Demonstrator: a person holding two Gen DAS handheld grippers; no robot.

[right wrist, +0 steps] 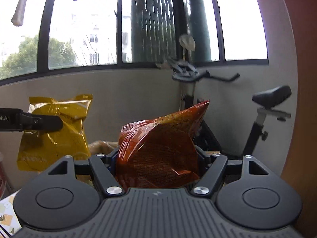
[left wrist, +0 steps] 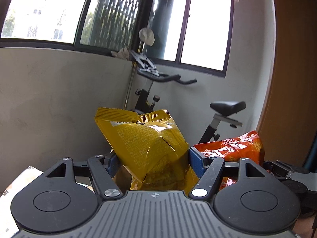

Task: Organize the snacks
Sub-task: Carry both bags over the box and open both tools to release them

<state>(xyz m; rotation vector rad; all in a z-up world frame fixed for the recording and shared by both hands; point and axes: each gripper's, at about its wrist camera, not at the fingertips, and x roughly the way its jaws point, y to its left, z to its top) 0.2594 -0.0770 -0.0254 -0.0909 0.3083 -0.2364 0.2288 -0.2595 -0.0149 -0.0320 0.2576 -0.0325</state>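
A yellow snack bag (left wrist: 150, 144) stands upright between the blue pads of my left gripper (left wrist: 153, 162), which is shut on its lower half and holds it in the air. My right gripper (right wrist: 156, 162) is shut on an orange-red snack bag (right wrist: 162, 148), whose crumpled top leans to the right. In the left wrist view the orange-red bag (left wrist: 235, 146) shows to the right, beside the right gripper's body (left wrist: 285, 170). The right wrist view has the yellow bag (right wrist: 57, 132) at the left, with a left gripper finger (right wrist: 39, 123) across it.
An exercise bike (right wrist: 257, 111) stands in the corner under the windows (right wrist: 83, 29), with grey walls (left wrist: 59, 103) behind. A brown door or panel (left wrist: 293, 79) rises at the right. A patterned cloth edge (right wrist: 6, 214) shows at the lower left.
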